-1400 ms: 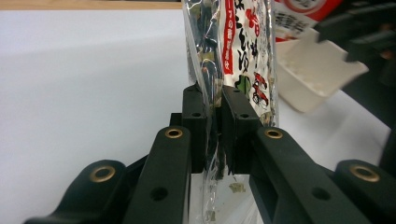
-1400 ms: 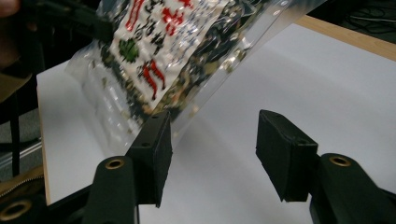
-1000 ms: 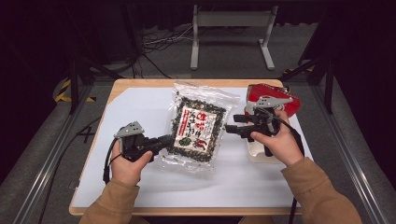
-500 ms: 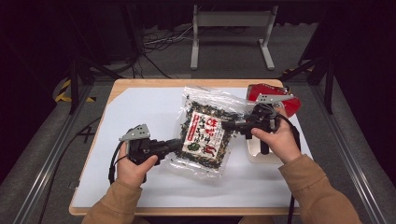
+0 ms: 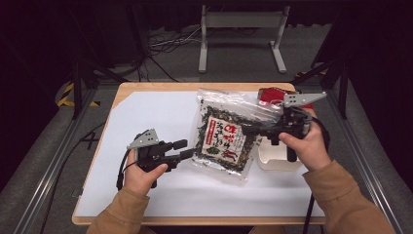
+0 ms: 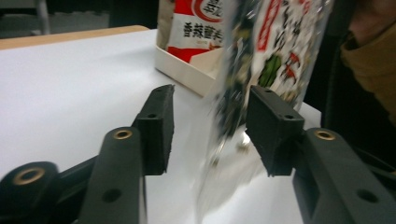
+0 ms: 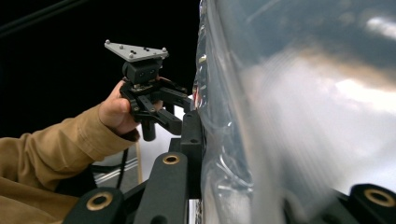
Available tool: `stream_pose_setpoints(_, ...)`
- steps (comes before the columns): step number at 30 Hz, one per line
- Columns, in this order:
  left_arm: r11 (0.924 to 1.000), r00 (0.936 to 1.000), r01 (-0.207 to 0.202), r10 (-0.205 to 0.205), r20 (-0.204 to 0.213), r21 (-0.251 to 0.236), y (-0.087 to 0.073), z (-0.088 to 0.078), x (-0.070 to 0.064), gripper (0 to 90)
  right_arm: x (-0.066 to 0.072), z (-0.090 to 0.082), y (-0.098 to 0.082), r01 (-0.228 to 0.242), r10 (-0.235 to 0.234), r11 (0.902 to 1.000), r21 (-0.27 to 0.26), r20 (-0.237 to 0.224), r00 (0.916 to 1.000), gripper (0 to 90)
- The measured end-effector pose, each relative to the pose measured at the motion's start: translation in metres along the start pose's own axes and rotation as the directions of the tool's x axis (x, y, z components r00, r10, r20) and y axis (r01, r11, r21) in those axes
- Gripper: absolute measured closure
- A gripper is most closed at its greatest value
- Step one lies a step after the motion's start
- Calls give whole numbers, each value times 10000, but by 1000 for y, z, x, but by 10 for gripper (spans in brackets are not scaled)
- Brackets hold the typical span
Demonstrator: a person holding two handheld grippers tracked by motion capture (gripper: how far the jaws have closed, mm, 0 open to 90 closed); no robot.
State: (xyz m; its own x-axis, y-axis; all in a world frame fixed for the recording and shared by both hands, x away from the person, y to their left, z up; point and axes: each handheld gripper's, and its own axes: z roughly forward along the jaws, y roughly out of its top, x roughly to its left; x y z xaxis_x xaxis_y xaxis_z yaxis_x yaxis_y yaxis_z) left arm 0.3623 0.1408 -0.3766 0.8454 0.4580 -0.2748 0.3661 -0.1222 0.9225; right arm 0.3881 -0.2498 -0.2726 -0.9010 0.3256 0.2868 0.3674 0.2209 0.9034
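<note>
- The snack bag (image 5: 225,137) is held tilted above the counter (image 5: 146,117), pinched by the right tongs (image 5: 253,129), just closing.
- The left tongs (image 5: 184,149), just opening, are spread around its lower edge, no longer pressing it.

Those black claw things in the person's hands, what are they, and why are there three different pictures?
They are hand-held grippers, like big tongs. One camera looks down from above the table. Each gripper also carries its own small camera looking along its two jaws. The left gripper has just been opening; the clear snack bag hangs between its jaws with a gap on one side, so it has let go. The right gripper has just been closing, and its jaws press on the bag, lifting that side. Behind it a red packet stands in a pale box.
</note>
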Motion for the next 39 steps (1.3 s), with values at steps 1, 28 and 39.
stream_pose_setpoints(1,10000,9999,31,-31,-113,-5,0,-2,1,484,1,-6,3,158,-158,9999,-13,127,9998,765)
stream_pose_setpoints(28,9996,9893,202,-170,-1450,204,-3,-19,21,399,7,-113,29,2615,-2472,9652,89,3583,9003,763)
stream_pose_setpoints(39,9997,9850,155,-118,-1720,200,-4,-20,23,363,2,-125,15,2619,-2672,9621,757,4519,8511,764)
